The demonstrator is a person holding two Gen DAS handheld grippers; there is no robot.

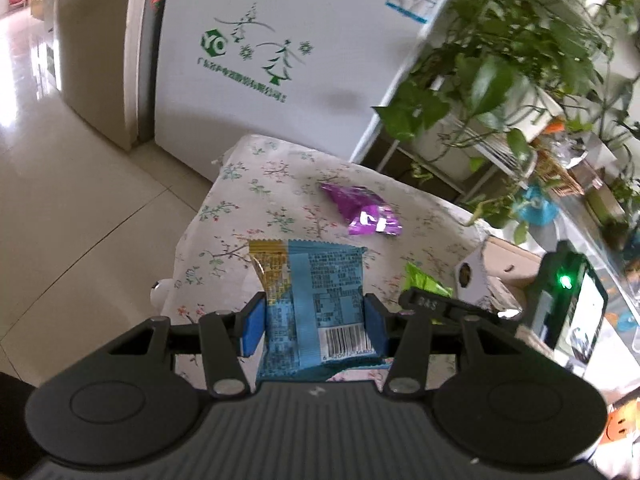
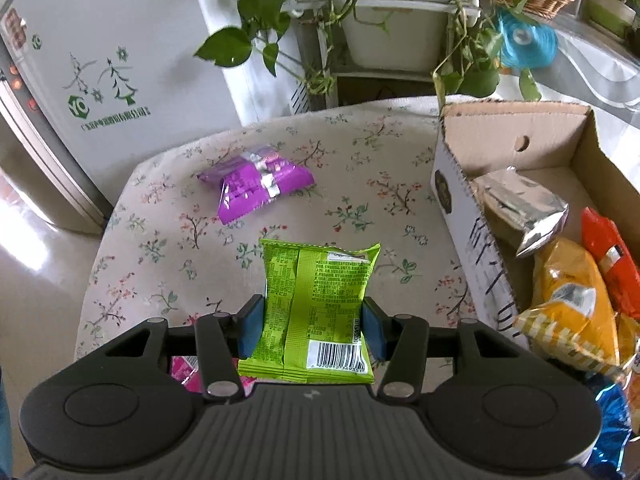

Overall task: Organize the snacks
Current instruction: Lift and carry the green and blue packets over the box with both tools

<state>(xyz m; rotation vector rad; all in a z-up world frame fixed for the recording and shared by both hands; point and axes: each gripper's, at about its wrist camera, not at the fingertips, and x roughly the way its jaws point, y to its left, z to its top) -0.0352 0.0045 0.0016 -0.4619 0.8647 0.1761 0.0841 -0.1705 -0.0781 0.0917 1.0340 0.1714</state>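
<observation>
A blue and yellow snack packet (image 1: 312, 296) hangs above the flowered tablecloth (image 1: 256, 184), and my left gripper (image 1: 315, 322) is shut on it, both blue pads pressing its sides. A green snack packet (image 2: 316, 308) sits between the pads of my right gripper (image 2: 312, 330), which is shut on it over the cloth (image 2: 360, 152). A purple packet (image 2: 256, 184) lies loose further back on the table, also seen as the purple packet (image 1: 366, 210) in the left wrist view. The right gripper's body (image 1: 560, 304) shows at the right of the left view.
An open cardboard box (image 2: 472, 216) stands at the table's right, with silver (image 2: 520, 204), yellow (image 2: 576, 296) and orange (image 2: 612, 256) bags in it. A pink packet (image 2: 186, 372) lies near the front. A white fridge (image 1: 288, 40) and potted plants (image 2: 384, 28) stand behind; tiled floor (image 1: 80, 200) lies left.
</observation>
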